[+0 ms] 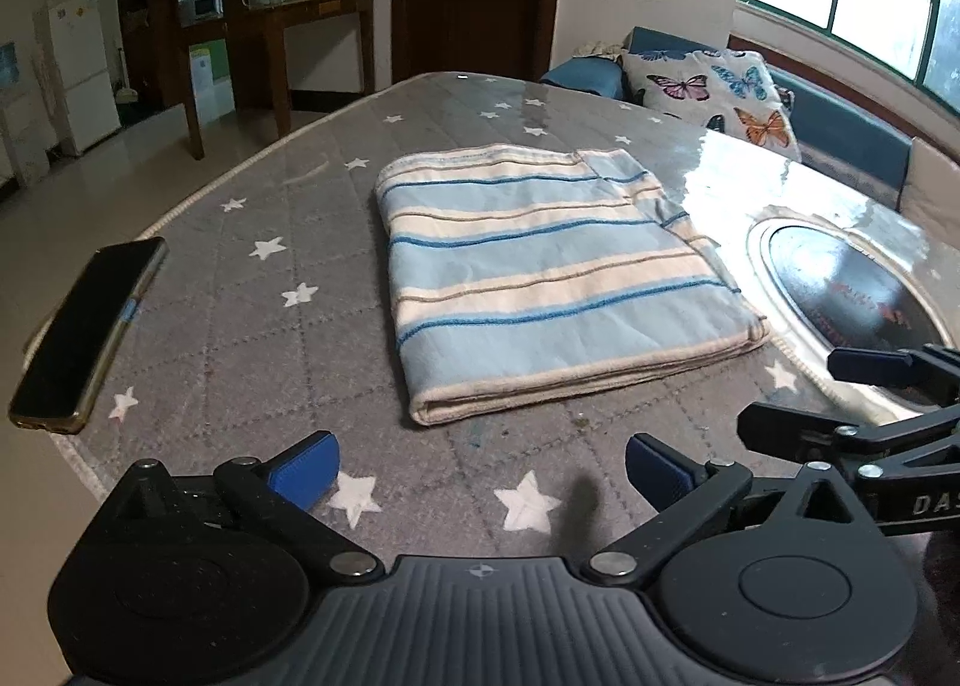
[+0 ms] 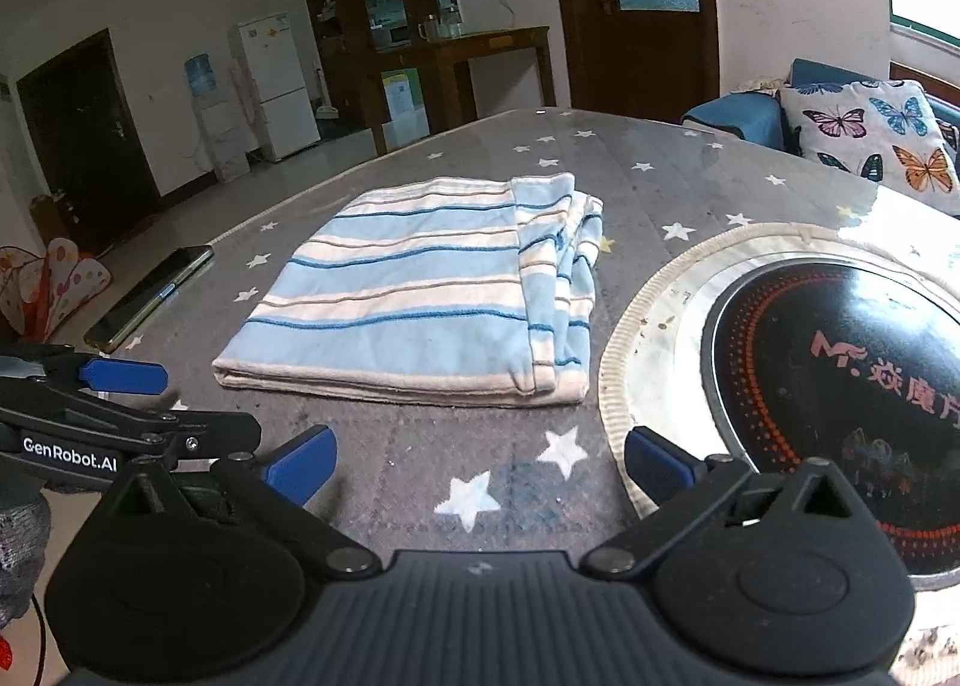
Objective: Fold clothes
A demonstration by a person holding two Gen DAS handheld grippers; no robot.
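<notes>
Lay folded flat on the worktop [image 1: 252, 290]: striped garment [image 1: 540, 278]. Hovered near it, spread wide, gripping nothing: left hand-held gripper [image 1: 480, 467], right hand-held gripper [image 2: 480, 464].

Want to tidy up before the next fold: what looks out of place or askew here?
The phone lies at the left edge of the table, its near end seeming to jut past the rim. The folded striped cloth is neat on the left, but its right-hand layers are bunched and uneven. Nothing looks spilled or damaged.
</notes>
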